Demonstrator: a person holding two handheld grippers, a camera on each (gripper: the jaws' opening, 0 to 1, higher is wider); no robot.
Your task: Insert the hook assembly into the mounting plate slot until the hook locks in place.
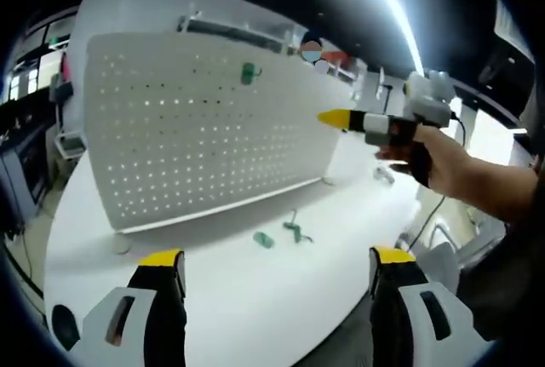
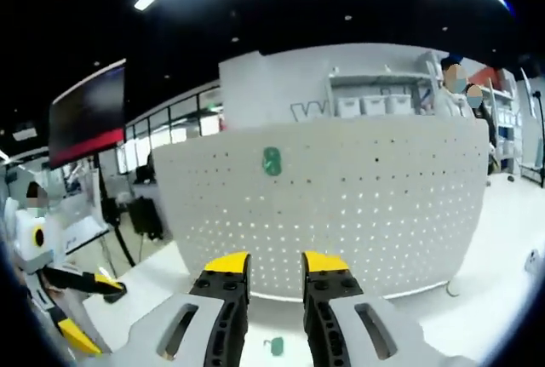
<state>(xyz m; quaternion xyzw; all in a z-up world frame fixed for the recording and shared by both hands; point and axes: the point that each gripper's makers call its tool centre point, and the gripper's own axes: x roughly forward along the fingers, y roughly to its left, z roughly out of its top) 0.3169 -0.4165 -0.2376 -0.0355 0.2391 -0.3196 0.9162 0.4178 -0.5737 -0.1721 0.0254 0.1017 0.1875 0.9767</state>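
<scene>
1. While both grippers hung above the white table [image 1: 255, 299], two small green hook pieces [image 1: 295, 232] lay loose on it just in front of the upright pegboard [image 1: 204, 120], which served as the mounting plate.
2. One green hook [image 2: 271, 161] already sat high on the pegboard's face.
3. The left gripper [image 1: 277, 269] stood with its jaws wide apart and nothing between them.
4. The right gripper [image 2: 275, 266] held its jaws a little apart, also empty; in the left gripper view it appeared at the right, carried by a hand [image 1: 443, 167].
5. The loose pieces looked light, stiff and small, probably plastic, so a pinch across the body seemed the safest hold.
6. Their exact shape, and which slot would receive them, were too small and blurred to make out.
</scene>
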